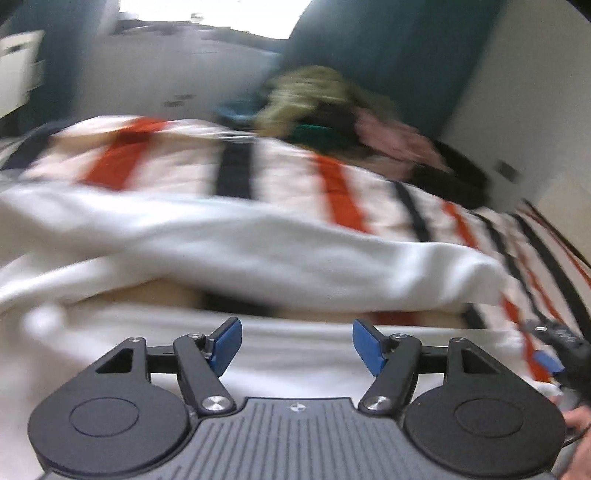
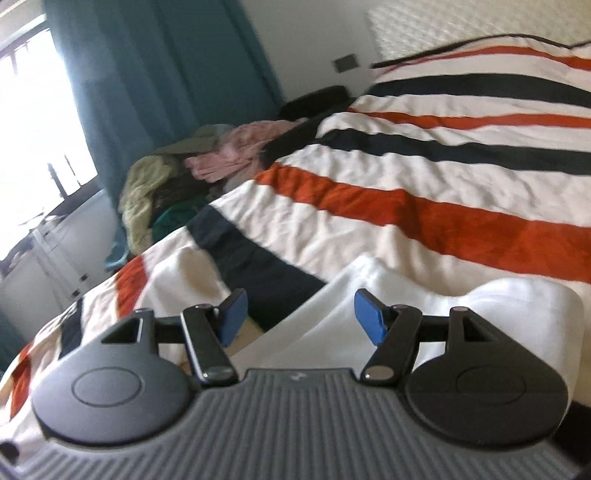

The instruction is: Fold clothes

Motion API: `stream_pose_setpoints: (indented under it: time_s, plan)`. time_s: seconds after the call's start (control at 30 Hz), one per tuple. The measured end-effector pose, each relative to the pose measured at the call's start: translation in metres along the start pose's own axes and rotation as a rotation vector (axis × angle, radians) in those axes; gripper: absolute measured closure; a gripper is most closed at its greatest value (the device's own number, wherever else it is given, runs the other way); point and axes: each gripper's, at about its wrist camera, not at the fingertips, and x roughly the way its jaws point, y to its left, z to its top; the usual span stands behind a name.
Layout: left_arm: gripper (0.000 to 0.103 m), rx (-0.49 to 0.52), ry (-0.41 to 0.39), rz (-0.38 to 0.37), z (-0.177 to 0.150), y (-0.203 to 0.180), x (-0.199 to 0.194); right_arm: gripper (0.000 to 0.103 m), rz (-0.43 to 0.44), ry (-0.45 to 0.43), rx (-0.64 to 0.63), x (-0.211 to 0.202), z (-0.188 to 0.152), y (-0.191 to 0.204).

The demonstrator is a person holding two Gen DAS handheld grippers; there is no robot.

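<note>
Setting: bedroom in a home. Evidence recorded: bed covered by a striped duvet in white, orange and black; teal curtains hung beside a bright window; loose clothes heaped at the bed's far edge; padded white headboard seen against the wall.

Striped bedspread in white, orange and black, teal curtain, bright window, wall socket

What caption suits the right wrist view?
Open right gripper over a white garment on a striped bedspread.
</note>
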Motion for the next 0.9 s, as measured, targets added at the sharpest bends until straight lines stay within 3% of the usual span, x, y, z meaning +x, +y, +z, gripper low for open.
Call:
stream_pose_setpoints:
  time_s: [0.17, 0.4, 0.67, 0.8, 0.9]
  plan:
    - [0.033, -0.151, -0.011, 0.116, -0.003, 0.059, -0.028, 0.041, 0.144, 0.070, -0.045, -0.008, -0.006, 0.018]
    - [0.032, -0.070, -0.062, 0.165, 0.011, 0.063, -0.019, 0.054, 0.273, 0.197, -0.008, 0.006, -0.015, 0.033]
    - [0.029, 0.029, -0.117, 0.220, 0.026, 0.067, -0.009, 0.055, 0.332, 0.256, 0.023, 0.052, -0.018, 0.048]
    - [0.029, 0.223, -0.079, 0.254, 0.030, 0.070, 0.013, 0.055, 0.358, 0.297, 0.105, 0.085, -0.018, 0.044]
    - [0.029, 0.252, -0.038, 0.292, 0.023, 0.079, 0.032, 0.055, 0.373, 0.307, 0.116, 0.104, -0.018, 0.049]
